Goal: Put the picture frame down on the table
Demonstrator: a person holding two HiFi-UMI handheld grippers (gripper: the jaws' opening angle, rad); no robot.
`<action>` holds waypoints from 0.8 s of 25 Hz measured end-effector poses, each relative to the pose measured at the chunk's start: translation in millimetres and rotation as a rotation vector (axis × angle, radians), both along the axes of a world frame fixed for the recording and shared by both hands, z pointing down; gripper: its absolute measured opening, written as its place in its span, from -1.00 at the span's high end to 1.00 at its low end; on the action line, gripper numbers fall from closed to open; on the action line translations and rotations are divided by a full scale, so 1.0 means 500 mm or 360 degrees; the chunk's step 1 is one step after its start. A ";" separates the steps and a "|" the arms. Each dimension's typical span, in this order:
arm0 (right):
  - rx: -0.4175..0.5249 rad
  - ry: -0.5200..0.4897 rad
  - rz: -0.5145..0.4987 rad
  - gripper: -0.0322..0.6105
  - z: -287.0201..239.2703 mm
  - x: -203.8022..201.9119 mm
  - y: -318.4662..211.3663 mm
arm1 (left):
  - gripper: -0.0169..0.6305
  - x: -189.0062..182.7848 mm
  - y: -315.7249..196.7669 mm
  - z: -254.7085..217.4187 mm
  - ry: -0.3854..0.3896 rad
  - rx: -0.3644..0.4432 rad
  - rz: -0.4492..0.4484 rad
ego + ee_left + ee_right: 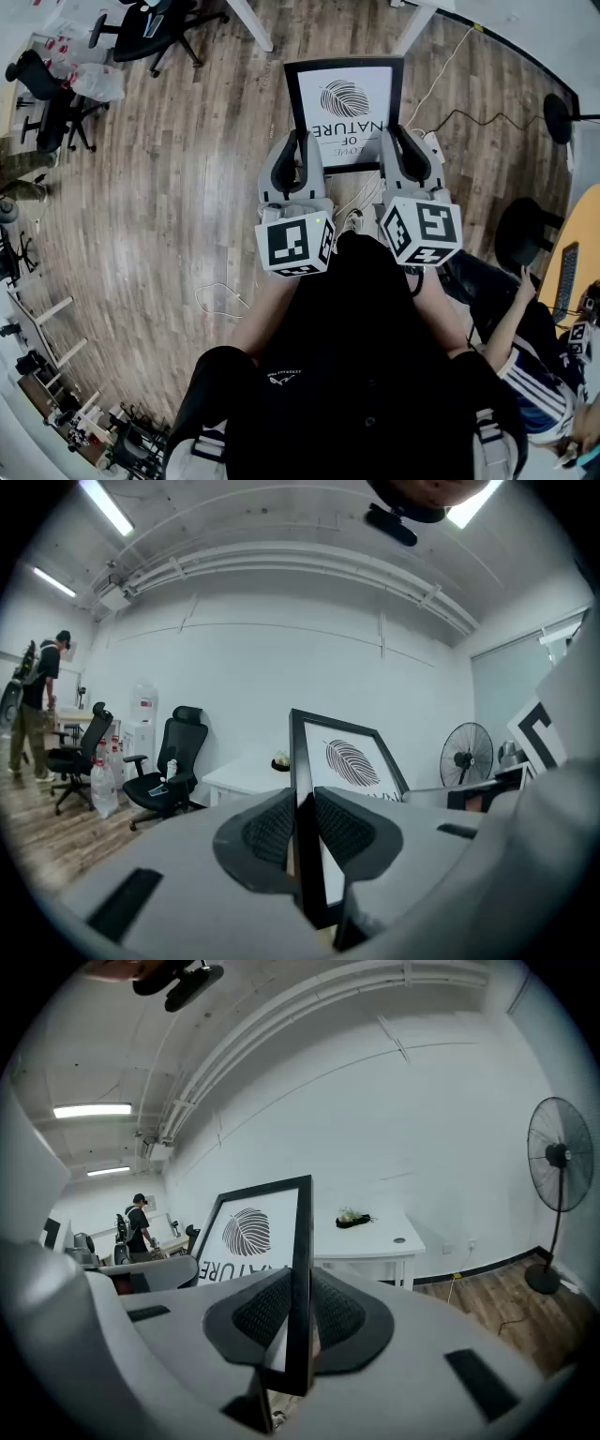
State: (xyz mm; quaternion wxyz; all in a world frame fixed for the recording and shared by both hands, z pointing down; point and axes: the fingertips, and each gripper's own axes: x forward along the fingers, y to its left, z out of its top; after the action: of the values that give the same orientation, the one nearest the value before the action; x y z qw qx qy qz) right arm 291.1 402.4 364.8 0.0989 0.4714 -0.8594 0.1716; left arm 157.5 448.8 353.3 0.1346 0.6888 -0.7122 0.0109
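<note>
Two grips locked on: the left gripper (302, 150) and right gripper (401, 145) each pinch a side edge of the black-rimmed leaf-print picture frame (342, 112), which juts forward, face up, over the brown wood-plank floor (187, 169), with the white table (375, 1238) straight ahead.

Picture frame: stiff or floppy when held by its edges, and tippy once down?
Probably stiff: the picture frame spans flat between the left tool and right tool, each clamped on a side edge, no visible sag. Likely light: thin border. Stood upright it could tip; no stand shows.
</note>
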 end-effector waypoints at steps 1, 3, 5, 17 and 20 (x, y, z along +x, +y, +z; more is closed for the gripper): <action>0.0003 -0.0015 -0.0013 0.69 -0.013 0.008 0.012 | 0.73 0.009 0.014 -0.016 -0.0012 0.0003 -0.0008; 0.0014 -0.0051 -0.0034 0.69 -0.039 0.028 0.038 | 0.73 0.031 0.043 -0.048 -0.0046 0.0016 -0.0025; 0.0039 -0.0092 -0.0048 0.69 -0.063 0.050 0.068 | 0.73 0.055 0.076 -0.080 -0.0074 0.0046 -0.0046; 0.0143 -0.0120 -0.0166 0.69 -0.115 0.019 0.205 | 0.73 0.033 0.238 -0.125 -0.0085 0.0145 -0.0180; 0.0137 -0.0121 -0.0188 0.69 -0.111 0.018 0.200 | 0.73 0.034 0.235 -0.124 -0.0092 0.0145 -0.0198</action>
State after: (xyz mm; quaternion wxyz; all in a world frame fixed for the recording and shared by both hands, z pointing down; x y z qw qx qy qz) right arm 300.3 502.4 309.1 0.0558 0.4170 -0.8953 0.1461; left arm 174.7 566.4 291.5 0.0829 0.6480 -0.7571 -0.0100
